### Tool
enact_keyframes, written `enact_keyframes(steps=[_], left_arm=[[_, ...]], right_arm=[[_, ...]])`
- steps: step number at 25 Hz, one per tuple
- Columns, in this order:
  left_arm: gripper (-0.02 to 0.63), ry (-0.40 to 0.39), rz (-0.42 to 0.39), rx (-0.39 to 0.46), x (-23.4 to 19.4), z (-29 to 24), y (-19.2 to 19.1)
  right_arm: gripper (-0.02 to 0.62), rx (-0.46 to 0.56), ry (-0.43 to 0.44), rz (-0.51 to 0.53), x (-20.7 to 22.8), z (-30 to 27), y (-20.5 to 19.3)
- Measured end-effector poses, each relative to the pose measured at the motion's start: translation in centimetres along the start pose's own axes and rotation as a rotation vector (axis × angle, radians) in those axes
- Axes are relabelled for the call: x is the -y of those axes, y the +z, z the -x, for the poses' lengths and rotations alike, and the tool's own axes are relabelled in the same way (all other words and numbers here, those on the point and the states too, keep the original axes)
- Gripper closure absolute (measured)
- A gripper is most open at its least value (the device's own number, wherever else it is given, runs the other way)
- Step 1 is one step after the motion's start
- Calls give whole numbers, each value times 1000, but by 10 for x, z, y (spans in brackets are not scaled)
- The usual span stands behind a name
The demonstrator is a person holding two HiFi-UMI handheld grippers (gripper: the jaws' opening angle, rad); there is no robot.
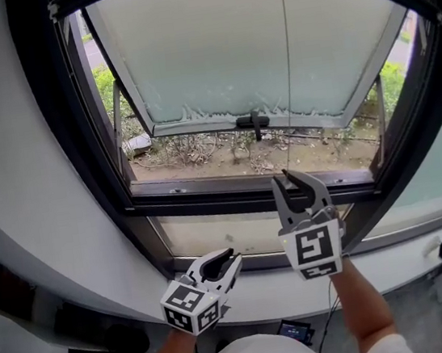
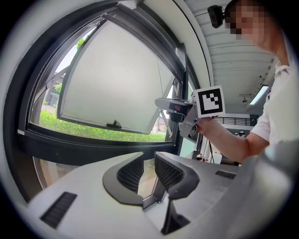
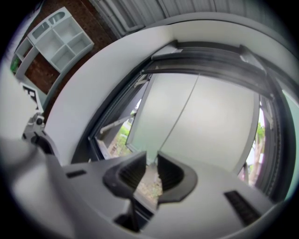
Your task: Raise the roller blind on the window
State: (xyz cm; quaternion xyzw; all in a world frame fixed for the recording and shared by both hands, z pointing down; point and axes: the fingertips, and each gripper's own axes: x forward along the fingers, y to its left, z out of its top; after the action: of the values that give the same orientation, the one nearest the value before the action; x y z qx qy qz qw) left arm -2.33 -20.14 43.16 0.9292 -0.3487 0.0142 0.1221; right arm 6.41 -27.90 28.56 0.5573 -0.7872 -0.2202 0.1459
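Closest in, the left gripper sits well below and left of the sash handle, its jaws moderately parted with nothing between them. Of the roller blind only the thin pull cord can be made out. It hangs just right of the handle, down across the frosted sash. No cloth covers the glass, and where the roll sits I cannot tell. The right gripper is below and slightly right of the handle, its mouth at the cord's lower end. To do this well, I judge it should bring the cord squarely between the pads, close firmly, then pull along the cord's own line, not sideways. Its jaws stand partly apart and pinch nothing; whether the cord brushes a pad I cannot tell.
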Motion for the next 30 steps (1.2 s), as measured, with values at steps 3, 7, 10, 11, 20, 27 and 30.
enact_keyframes(steps=[3, 7, 10, 11, 20, 27, 30], left_arm=[[514, -2, 5, 0, 0, 0, -1], [514, -3, 5, 3, 0, 0, 1], [514, -4, 5, 3, 0, 1, 1], [514, -4, 5, 3, 0, 1, 1], [514, -4, 4, 3, -1, 2, 2], [514, -11, 1, -4, 1, 0, 3], [514, -15, -4, -7, 3, -1, 3]], right_arm=[[517, 12, -7, 6, 2, 0, 6], [517, 29, -14, 15, 7, 0, 16], [517, 40, -18, 16, 9, 0, 22], [517, 43, -20, 18, 10, 0, 23], [517, 59, -37, 31, 22, -3, 34], [517, 66, -49, 28, 33, -5, 40], [517, 69, -57, 25, 39, -5, 42]])
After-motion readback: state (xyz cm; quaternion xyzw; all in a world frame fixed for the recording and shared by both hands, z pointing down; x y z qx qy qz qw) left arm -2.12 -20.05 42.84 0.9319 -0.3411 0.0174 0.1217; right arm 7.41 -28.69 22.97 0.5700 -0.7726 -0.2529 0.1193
